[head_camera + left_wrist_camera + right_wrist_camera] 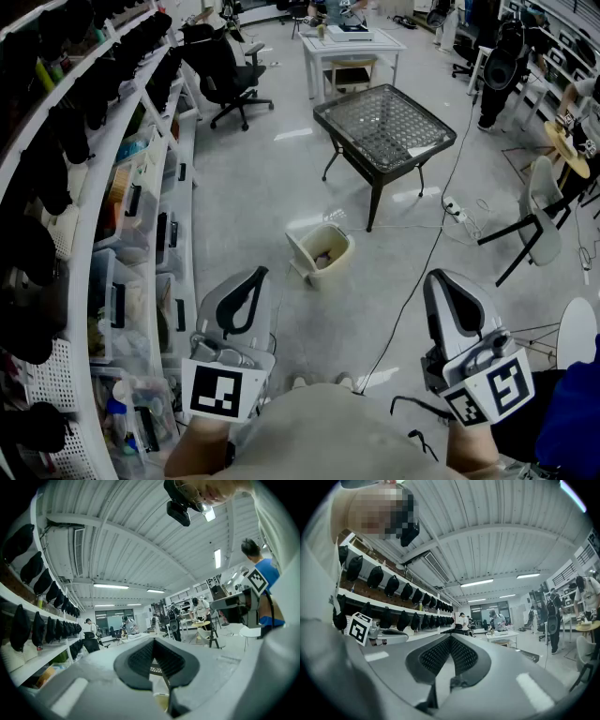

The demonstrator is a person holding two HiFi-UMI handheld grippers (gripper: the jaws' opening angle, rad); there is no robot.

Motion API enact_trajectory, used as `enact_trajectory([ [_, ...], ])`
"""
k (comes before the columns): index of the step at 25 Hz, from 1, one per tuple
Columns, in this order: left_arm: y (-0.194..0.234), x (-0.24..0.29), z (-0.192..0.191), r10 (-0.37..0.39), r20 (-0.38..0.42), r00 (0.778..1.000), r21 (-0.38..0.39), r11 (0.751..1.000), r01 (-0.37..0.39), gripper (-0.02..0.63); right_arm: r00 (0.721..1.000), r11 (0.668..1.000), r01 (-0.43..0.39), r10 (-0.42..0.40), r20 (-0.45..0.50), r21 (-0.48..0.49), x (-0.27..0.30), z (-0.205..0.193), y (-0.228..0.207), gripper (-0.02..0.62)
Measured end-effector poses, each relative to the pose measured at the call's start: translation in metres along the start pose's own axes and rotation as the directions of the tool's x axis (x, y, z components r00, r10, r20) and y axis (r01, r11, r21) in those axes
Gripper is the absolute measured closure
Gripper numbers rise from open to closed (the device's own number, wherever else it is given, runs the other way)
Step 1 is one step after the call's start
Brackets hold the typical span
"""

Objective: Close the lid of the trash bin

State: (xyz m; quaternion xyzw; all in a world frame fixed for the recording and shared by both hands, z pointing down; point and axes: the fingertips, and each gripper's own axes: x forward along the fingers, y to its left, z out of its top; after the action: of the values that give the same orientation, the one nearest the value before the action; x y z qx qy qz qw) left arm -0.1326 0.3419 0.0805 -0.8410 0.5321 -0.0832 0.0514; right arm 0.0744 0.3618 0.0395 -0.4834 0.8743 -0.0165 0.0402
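A small beige trash bin (323,251) stands open on the floor beside a table leg, some dark contents inside it. Its lid (300,251) seems to hang down its left side. Both grippers are held near my body, well short of the bin and apart from it. In the head view the left gripper (260,274) points at the floor left of the bin, and the right gripper (436,278) points to its right. Each has its jaws together with nothing between them, as the left gripper (153,641) and right gripper (450,638) also show in their own views.
A dark glass-topped table (384,127) stands just behind the bin. Shelves (112,187) with boxes and dark helmets run along the left. A black cable (422,272) crosses the floor to a power strip (455,208). A grey chair (539,211) is at right, an office chair (230,80) farther back.
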Motion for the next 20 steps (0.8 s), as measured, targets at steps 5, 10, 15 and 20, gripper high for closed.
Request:
enact_trajectory([
  [5, -0.015, 0.001, -0.002, 0.011, -0.018, 1.0, -0.002, 1.0, -0.011, 0.604, 1.0, 1.0, -0.007, 0.007, -0.01, 0.012, -0.011, -0.005, -0.011, 0.592],
  [10, -0.028, -0.001, -0.009, 0.028, -0.033, 0.999, -0.002, 1.0, -0.028, 0.604, 0.999, 0.999, -0.029, 0.03, -0.021, 0.028, -0.022, -0.016, -0.017, 0.592],
  [15, -0.043, -0.003, -0.016, 0.044, -0.048, 0.998, -0.003, 0.999, -0.044, 0.604, 0.998, 0.998, -0.057, 0.057, -0.027, 0.03, -0.031, -0.023, -0.022, 0.592],
  [20, -0.043, -0.006, -0.02, 0.06, -0.061, 0.996, -0.006, 0.998, -0.061, 0.604, 0.995, 0.996, -0.085, 0.086, -0.047, 0.034, -0.029, -0.03, -0.018, 0.592],
])
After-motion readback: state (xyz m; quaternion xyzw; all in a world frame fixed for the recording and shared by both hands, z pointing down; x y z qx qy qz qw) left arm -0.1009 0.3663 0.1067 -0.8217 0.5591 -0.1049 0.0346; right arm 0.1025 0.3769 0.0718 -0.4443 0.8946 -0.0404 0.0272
